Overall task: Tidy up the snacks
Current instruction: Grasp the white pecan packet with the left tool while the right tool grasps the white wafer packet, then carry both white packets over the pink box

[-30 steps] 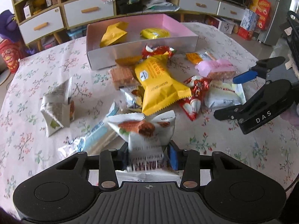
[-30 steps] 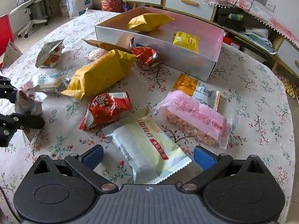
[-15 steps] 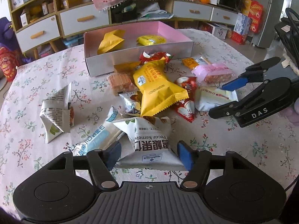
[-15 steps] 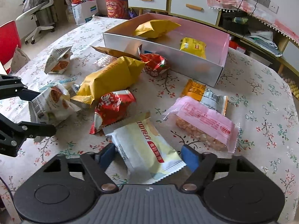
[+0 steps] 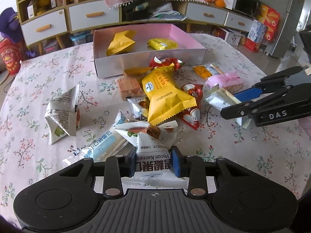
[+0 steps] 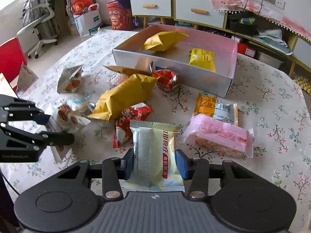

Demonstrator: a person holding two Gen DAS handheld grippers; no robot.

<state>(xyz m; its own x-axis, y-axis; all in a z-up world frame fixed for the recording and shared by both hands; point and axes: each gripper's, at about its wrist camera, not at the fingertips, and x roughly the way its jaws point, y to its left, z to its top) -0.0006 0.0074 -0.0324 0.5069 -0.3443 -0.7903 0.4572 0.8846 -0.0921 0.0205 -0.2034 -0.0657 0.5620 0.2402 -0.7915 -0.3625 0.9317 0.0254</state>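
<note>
Both jaws have just closed: the left hand-held gripper (image 5: 153, 163) clamps a white pecan-kernel packet (image 5: 151, 145), and the right hand-held gripper (image 6: 155, 164) clamps a pale yellow snack packet (image 6: 155, 151), each low over the floral worktop (image 5: 58, 77). Loose snacks lie between them and the pink-lined box (image 5: 194, 38), which holds two yellow packets.
</note>
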